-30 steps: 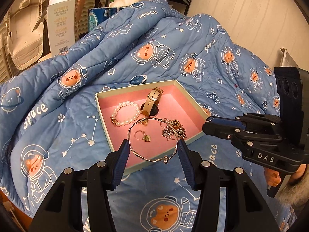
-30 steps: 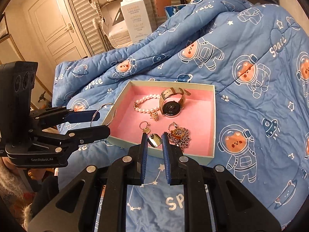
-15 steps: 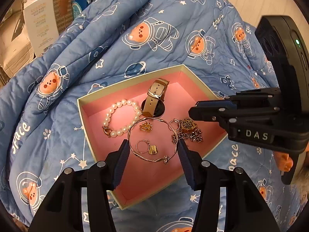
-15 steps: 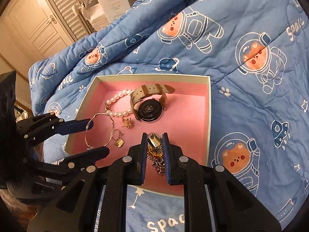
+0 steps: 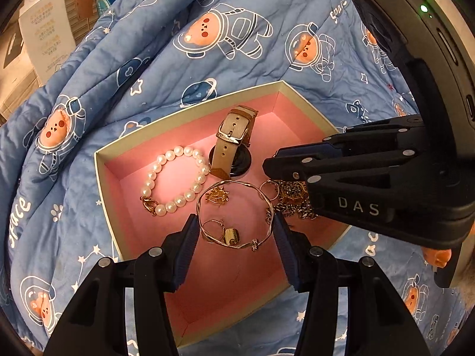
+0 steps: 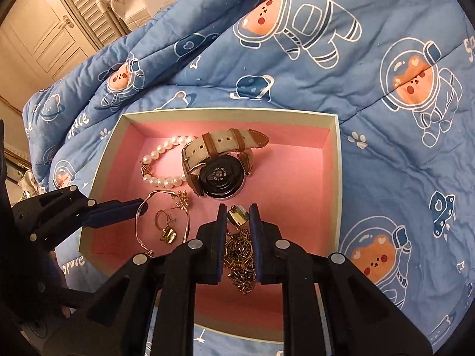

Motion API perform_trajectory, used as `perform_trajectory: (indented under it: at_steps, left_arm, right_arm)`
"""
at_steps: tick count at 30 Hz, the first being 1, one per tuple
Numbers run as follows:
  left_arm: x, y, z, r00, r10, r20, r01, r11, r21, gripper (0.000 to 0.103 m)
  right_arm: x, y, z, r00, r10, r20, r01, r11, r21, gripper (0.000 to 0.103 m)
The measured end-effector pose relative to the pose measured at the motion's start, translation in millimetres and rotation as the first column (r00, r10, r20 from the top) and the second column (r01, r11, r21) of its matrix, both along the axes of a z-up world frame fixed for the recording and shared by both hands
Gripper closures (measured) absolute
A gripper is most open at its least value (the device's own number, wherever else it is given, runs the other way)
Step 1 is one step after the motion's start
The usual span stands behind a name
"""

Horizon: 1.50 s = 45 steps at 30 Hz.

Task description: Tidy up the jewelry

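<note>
A pink-lined box (image 5: 101,160) (image 6: 334,178) lies on the blue quilt. My left gripper (image 5: 234,231) is shut on a thin gold bangle (image 5: 268,204) and holds it over the box; the bangle also shows in the right wrist view (image 6: 139,225). Inside lie a pearl bracelet (image 5: 175,184) (image 6: 160,178), a watch with a beige strap (image 5: 231,136) (image 6: 219,175), a small gold charm (image 5: 218,195), an earring with a tag (image 5: 230,234) (image 6: 166,231) and a chain necklace (image 5: 292,204) (image 6: 242,255). My right gripper (image 6: 236,222) hovers over the necklace with a narrow gap, holding nothing.
The quilt (image 5: 237,29) bunches up behind the box. White cartons (image 5: 44,29) stand at the far left. A door and slatted closet (image 6: 59,23) are behind in the right wrist view.
Both grippers have moved down and forward, closer over the box. The bangle, held by the left gripper, now hangs lower over the earring. The right gripper sits above the necklace.
</note>
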State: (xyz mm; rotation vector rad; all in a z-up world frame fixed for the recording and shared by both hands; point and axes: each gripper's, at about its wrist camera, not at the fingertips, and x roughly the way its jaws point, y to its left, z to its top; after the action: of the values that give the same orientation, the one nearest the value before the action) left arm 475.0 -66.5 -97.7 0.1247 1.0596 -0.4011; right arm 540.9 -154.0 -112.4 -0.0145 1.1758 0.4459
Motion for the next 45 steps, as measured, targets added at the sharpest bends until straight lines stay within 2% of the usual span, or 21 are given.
perform_trajectory:
  at_steps: [9,11,17,22,27,30,31,33,35,37,39,43,45]
  left_arm:
    - [0,-6,4,0.999,-0.020,0.038,0.019,1.000,0.019,0.052]
    - [0,-7,6,0.998,-0.023,0.051,0.022,0.999,0.024,0.046]
    - [-2,-6,9,0.998,-0.029,0.063,0.026,0.999,0.036,0.041]
    - [-6,-8,13,0.996,-0.036,0.086,0.031,0.998,0.050,0.031]
    - [-14,-3,23,0.993,-0.021,0.113,0.017,0.999,0.040,0.023]
    - [-27,1,31,0.990,-0.001,0.144,-0.005,0.999,0.035,0.017]
    - [-34,3,33,0.987,0.011,0.158,-0.018,0.999,0.041,0.015]
    - [-55,8,41,0.976,0.043,0.214,-0.055,0.997,0.052,0.011]
    - [-80,17,49,0.953,0.086,0.290,-0.103,0.994,0.042,0.007]
    - [-107,29,56,0.916,0.162,0.368,-0.185,0.982,0.030,0.007]
    - [-132,40,61,0.878,0.238,0.414,-0.268,0.963,0.015,0.007]
    - [-181,55,70,0.843,0.319,0.433,-0.328,0.943,-0.056,0.007]
    - [-203,59,76,0.835,0.343,0.430,-0.343,0.936,-0.079,0.007]
  right_arm:
    - [3,7,-3,1.000,0.001,0.001,-0.001,1.000,-0.010,0.087]
    - [3,8,-3,1.000,0.008,0.007,-0.008,1.000,-0.014,0.085]
    - [3,16,-1,0.999,0.031,0.022,-0.030,0.999,-0.027,0.069]
    - [3,21,4,0.998,0.034,0.052,-0.031,0.999,-0.041,0.044]
    - [-1,11,15,0.996,0.018,0.092,-0.015,0.999,-0.029,0.044]
    - [-10,3,29,0.989,0.008,0.145,-0.006,1.000,-0.014,0.042]
    - [-16,0,35,0.985,-0.001,0.174,0.003,1.000,-0.011,0.032]
    - [-35,-10,49,0.964,-0.037,0.263,0.036,0.999,0.008,0.015]
    - [-63,-21,63,0.928,-0.077,0.365,0.074,0.997,0.022,0.013]
    - [-90,-28,72,0.895,-0.093,0.435,0.096,0.995,0.016,0.013]
    - [-118,-35,77,0.873,-0.114,0.475,0.119,0.993,0.020,0.010]
    - [-178,-46,82,0.859,-0.166,0.484,0.145,0.986,0.080,0.008]
    - [-210,-46,85,0.835,-0.171,0.523,0.156,0.985,0.073,0.008]
